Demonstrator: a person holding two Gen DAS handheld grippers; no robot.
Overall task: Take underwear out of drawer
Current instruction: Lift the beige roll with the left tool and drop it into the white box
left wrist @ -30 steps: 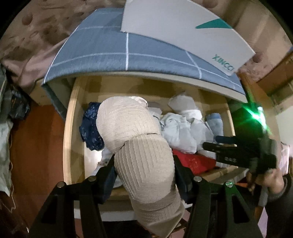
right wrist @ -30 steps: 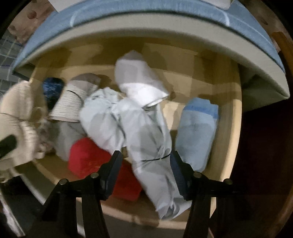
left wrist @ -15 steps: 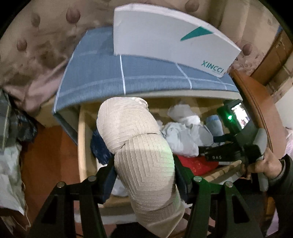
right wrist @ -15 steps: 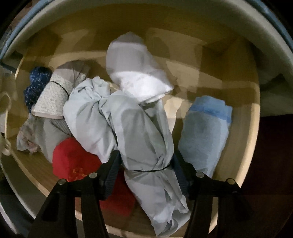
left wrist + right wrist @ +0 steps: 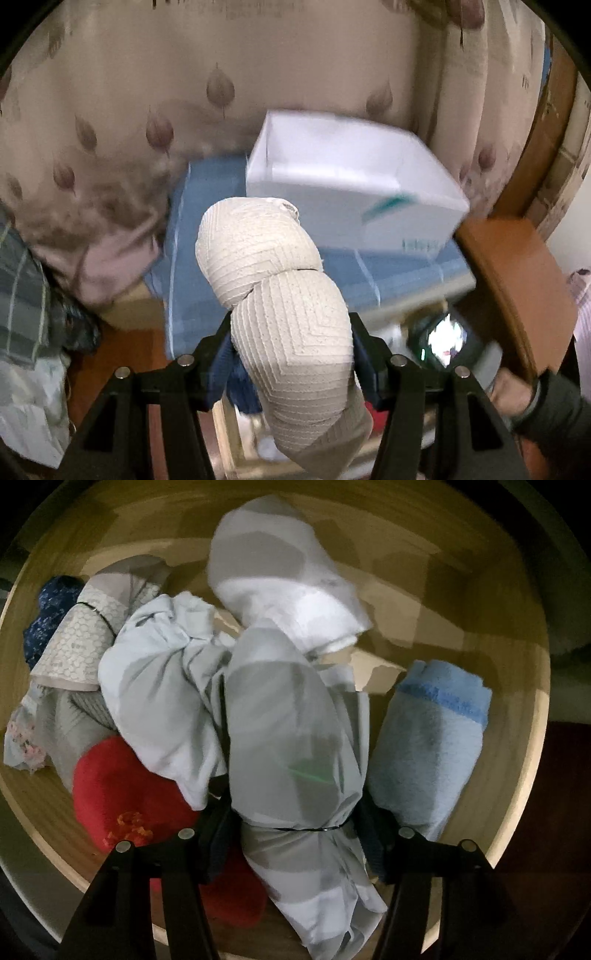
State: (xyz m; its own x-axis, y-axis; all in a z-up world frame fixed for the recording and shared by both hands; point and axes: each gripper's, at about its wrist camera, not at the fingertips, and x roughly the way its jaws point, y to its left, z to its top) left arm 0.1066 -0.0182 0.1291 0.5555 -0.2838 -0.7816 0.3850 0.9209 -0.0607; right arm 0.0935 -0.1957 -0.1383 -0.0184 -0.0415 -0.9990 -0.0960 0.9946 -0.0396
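Note:
My left gripper point(image 5: 291, 354) is shut on a rolled beige ribbed underwear bundle point(image 5: 280, 302) and holds it up in the air, above the drawer's front. My right gripper point(image 5: 291, 823) is down inside the wooden drawer point(image 5: 517, 738), its jaws set on either side of a pale grey-blue bundle point(image 5: 288, 738) tied with a black band; both pads touch the cloth. Around it lie a red roll point(image 5: 122, 801), a light blue roll point(image 5: 432, 738), a white roll point(image 5: 288, 590), a patterned roll point(image 5: 81, 638) and a dark blue piece point(image 5: 48, 609).
A white open box point(image 5: 351, 192) stands on a blue checked cloth point(image 5: 207, 258) on top of the cabinet. A leaf-patterned curtain point(image 5: 147, 110) hangs behind. Clothes point(image 5: 26, 295) pile up at the left. The right hand and its gripper point(image 5: 447, 343) show at lower right.
My left gripper has risen and tilted up with the beige bundle, away from the drawer. My right gripper has gone deeper into the drawer and its jaws have closed in around the grey-blue bundle.

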